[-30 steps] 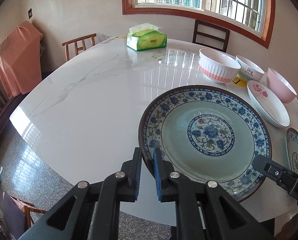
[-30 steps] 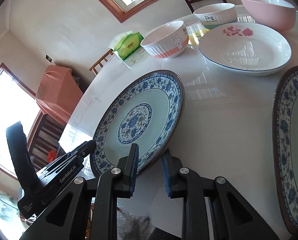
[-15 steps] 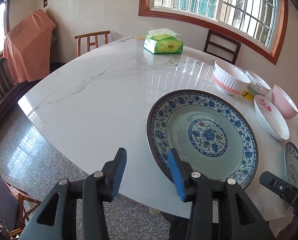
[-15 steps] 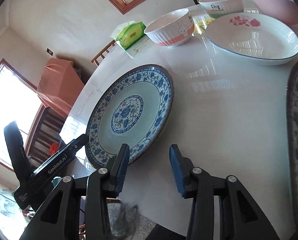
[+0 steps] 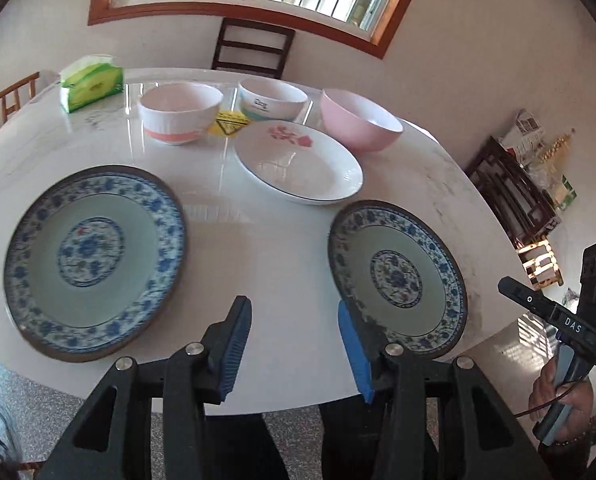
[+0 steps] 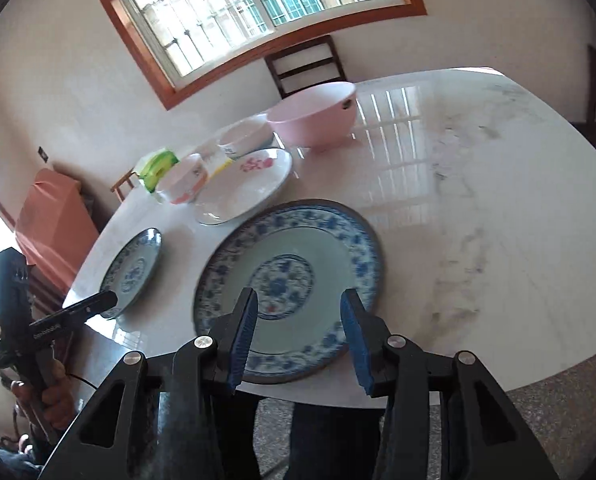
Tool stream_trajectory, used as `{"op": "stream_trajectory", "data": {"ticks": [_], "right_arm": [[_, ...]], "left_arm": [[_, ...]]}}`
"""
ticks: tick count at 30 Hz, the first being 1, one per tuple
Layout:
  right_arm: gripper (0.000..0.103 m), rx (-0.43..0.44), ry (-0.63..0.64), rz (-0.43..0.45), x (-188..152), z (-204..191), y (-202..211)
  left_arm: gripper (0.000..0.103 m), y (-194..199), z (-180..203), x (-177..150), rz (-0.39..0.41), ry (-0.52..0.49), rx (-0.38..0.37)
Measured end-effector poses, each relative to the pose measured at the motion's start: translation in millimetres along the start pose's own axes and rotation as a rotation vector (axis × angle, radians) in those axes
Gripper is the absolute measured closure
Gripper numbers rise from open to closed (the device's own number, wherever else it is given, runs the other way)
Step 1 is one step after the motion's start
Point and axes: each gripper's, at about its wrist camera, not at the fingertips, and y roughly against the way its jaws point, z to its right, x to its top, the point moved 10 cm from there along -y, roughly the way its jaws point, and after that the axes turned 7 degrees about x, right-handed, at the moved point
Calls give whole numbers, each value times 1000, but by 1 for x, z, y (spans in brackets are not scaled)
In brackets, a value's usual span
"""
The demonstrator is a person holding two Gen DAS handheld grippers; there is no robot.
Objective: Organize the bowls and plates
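Two blue-and-white floral plates lie on the white marble table (image 5: 258,240). The larger plate (image 5: 94,264) is at the left, also in the right wrist view (image 6: 132,270). The second plate (image 5: 398,280) is at the right near the table edge, also in the right wrist view (image 6: 290,288). My left gripper (image 5: 294,340) is open and empty above the bare table between the plates. My right gripper (image 6: 298,332) is open and empty over the second plate's near rim. Behind stand a white plate with a pink flower (image 5: 298,162), a pink bowl (image 5: 360,126), a white bowl with a pink band (image 5: 178,118) and a white bowl (image 5: 272,100).
A green tissue box (image 5: 90,84) sits at the far left of the table. A yellow label (image 5: 232,124) lies between the bowls. Wooden chairs (image 5: 254,48) stand around the table. The right half of the table shows in the right wrist view (image 6: 478,200).
Both grippers have let go of the larger plate, opened wide and pulled back. Both views have swung right; the left now faces the gap between plates, the right faces the second plate.
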Motion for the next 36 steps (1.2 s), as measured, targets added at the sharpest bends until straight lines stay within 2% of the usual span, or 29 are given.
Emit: {"op": "stream_trajectory", "data": {"ticks": [3,5,8,12,15,16,17,19,21,22,24,27,32,36], "right_arm": [[61,46,-55,-23,-2,22,-9],[61,78,-88,-34,-6,33,-16],[61,126,-114,-58,-6,42,-29],[61,162,-107,-87,-4,48,-45],[61,206,-125,-130,-5,49,-61],[61,221,-134,-146,-6,50,-66],[65,244,-136,-149,-6,49,-68],[76,258,-129,-168,-7,47,-74],[86,249,-117,-167,-8,49,-77],[90,253,-116,-166,-8,50,-78],[90,264,-122,-149,-7,53,-77],[90,253,-103,-132,-8,54,-73],[89,234,-96,-127,-16,49,-66],[89,258,-117,-124,-24,37,-62]], "left_arm": [[57,-33,26,1,-82,6,-38],[57,-50,34,1,-124,11,-21],[57,-63,43,1,-155,21,-30],[57,-72,44,2,-170,44,-3],[57,-84,44,-5,-236,118,-53],[57,-83,43,-2,-211,145,-60],[57,-86,43,-2,-219,158,-54],[59,-87,47,-1,-225,125,-38],[59,-87,50,-2,-217,62,31],[65,-87,50,-3,-206,42,65],[74,-86,48,-4,-187,14,110],[79,-86,43,-10,-191,76,69],[78,-78,38,-20,-167,75,92],[78,-61,30,-22,-122,69,119]]}}
